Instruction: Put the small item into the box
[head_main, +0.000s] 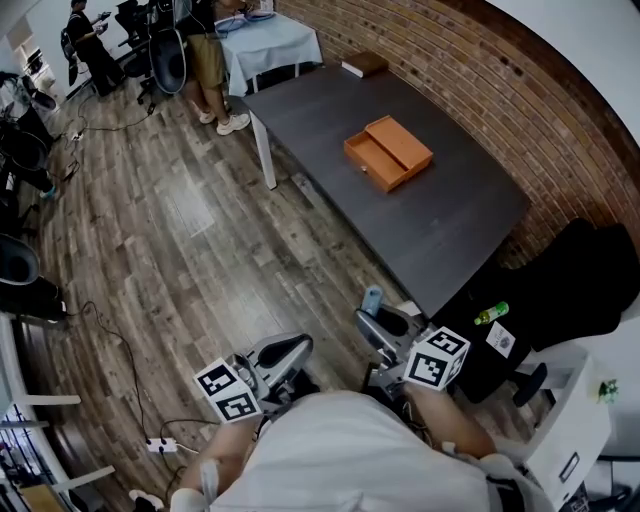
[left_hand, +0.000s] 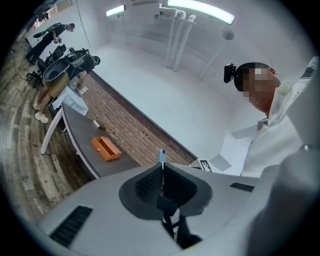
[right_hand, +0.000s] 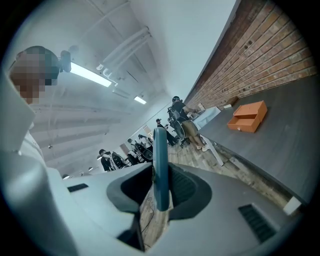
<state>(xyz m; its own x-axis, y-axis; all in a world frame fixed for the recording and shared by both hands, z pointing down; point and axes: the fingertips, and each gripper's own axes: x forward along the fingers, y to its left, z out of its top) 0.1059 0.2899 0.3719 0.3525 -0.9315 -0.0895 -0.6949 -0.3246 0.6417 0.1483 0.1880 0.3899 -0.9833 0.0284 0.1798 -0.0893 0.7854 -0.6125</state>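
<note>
The right gripper (right_hand: 161, 186) has its jaws clamped on the slim blue-grey cylindrical item (right_hand: 160, 150). The left gripper (left_hand: 161, 176) has its jaws closed on nothing. The open orange rectangular box (head_main: 388, 152) sits well ahead on the dark grey surface (head_main: 450, 225). Keep the squeeze steady and release only once the item is directly above the box's open compartment.

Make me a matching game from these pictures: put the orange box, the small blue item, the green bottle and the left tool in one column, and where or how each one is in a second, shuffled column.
Things
1. orange box
2. small blue item
3. green bottle
4. left tool

Places or states
A. jaws together, nothing between them
B. lying open on the dark table
C. off the table, against something black
D. clamped in the right tool

Pairs: 1-B; 2-D; 3-C; 4-A
</note>
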